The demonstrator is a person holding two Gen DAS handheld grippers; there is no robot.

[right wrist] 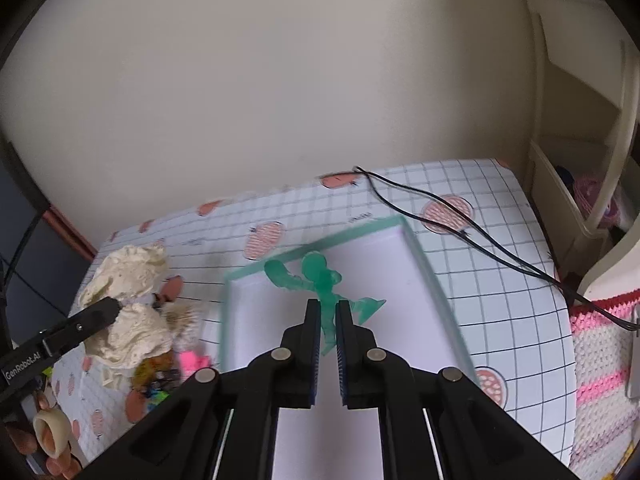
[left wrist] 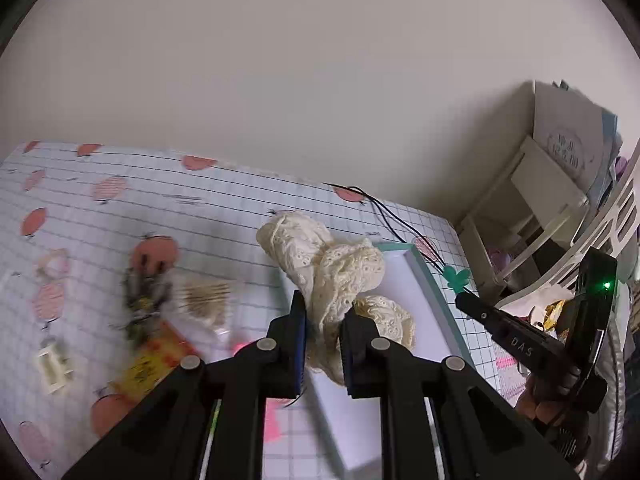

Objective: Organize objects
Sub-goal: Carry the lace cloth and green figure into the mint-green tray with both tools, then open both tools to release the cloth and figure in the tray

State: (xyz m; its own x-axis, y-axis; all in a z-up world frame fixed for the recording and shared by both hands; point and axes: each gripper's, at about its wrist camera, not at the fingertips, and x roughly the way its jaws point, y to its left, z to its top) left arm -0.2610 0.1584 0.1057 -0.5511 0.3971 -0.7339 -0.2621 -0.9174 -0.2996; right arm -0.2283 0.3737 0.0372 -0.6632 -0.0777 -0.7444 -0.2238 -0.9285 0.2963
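Left tool (left wrist: 323, 322) is pinching a cream lace fabric scrunchie (left wrist: 332, 272) above the teal-rimmed white tray (left wrist: 430, 276), likely to drop it in; right tool (right wrist: 328, 314) is gripping a green translucent plastic hair clip (right wrist: 320, 280) over the same tray on the bench (right wrist: 500, 280).

Cream eyelet-lace cloth (left wrist: 336, 276). Translucent green clip (right wrist: 320, 284). Tray (right wrist: 416, 248): teal rim, white inside. Tablecloth (right wrist: 480, 280): white, dark grid, pink-red strawberries. Black cable (right wrist: 460, 220). Knit (right wrist: 600, 360): pink/white stripes, red edge.
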